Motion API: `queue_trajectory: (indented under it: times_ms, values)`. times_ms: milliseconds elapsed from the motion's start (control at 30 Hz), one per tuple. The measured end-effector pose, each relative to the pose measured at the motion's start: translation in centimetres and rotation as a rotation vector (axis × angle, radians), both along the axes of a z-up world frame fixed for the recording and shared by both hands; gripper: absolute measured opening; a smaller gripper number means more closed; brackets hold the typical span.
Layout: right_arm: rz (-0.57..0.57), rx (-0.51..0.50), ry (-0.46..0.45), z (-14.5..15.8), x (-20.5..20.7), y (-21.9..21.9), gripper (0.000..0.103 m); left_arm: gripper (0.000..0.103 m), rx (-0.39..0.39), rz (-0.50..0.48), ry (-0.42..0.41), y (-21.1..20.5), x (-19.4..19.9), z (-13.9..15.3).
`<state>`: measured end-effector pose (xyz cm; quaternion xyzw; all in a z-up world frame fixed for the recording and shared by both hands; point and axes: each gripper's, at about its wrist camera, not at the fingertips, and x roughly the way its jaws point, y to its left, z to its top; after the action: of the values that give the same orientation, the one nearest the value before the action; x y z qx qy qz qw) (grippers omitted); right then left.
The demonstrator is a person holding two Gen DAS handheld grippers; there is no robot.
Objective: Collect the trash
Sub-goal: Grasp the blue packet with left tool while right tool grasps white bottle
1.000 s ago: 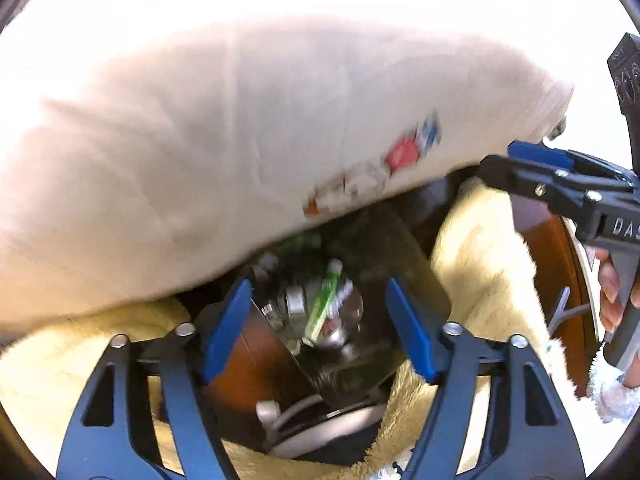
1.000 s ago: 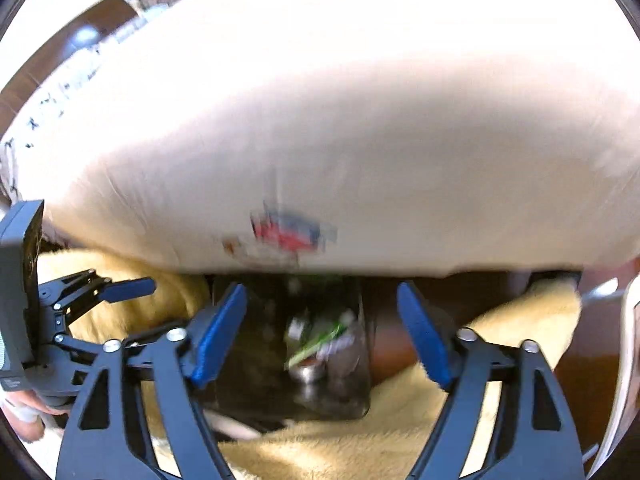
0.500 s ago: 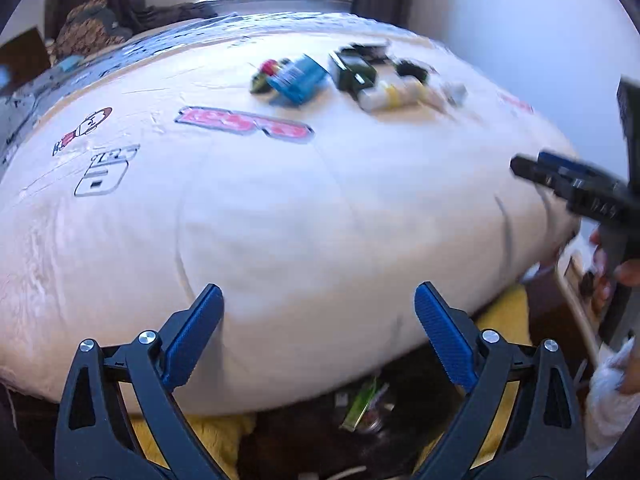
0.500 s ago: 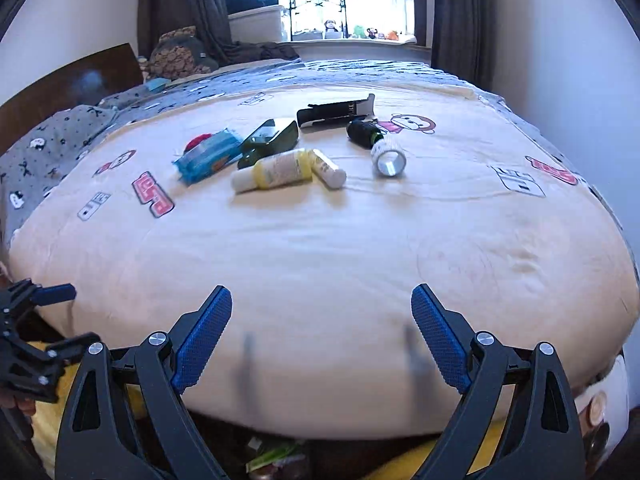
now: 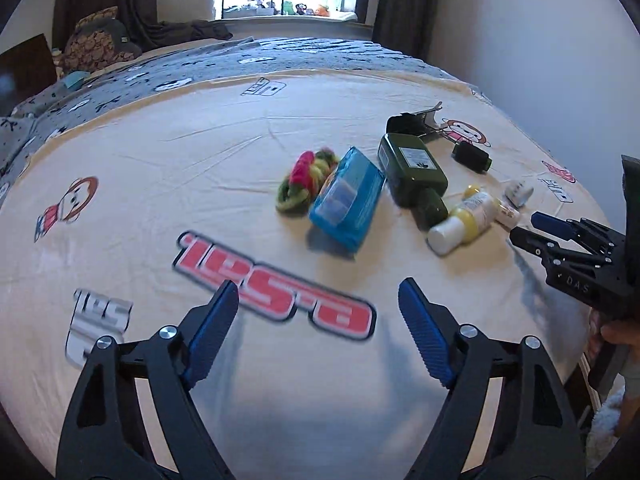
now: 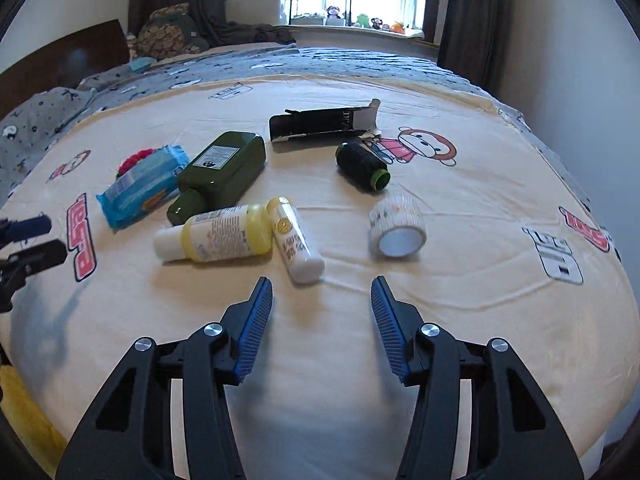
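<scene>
Left wrist view: left gripper (image 5: 318, 304) hangs over the bed (image 5: 160, 152), jaws spread, nothing betw. them, aimed toward the blue wipes pack (image 5: 346, 200) and yarn bundle (image 5: 304, 178), prob. lining up a pick.

Right wrist view: right gripper (image 6: 322, 304) also released & empty, pointed at the small white tube (image 6: 294, 240) lying against the yellow bottle (image 6: 216, 238). Green bottle (image 6: 222, 174), tape roll (image 6: 396, 226), black carton (image 6: 324, 124) lie loose mid-bed, all w/in reach.

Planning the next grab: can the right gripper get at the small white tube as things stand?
Probably yes. The right gripper is open and empty, and the small white tube lies just ahead of it on the bed sheet. Only the yellow bottle touches its far end.
</scene>
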<state>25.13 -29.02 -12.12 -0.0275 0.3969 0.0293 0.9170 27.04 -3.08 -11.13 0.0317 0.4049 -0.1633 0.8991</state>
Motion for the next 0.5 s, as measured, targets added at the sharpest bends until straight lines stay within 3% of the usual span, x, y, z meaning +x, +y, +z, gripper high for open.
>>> queue_trajectory:
  times_ms: [500]
  values:
    - [0.047, -0.047, 0.034, -0.9, 5.2, 2.1, 0.052, 0.066, 0.059, -0.049, 0.009, -4.4, 5.5, -1.1]
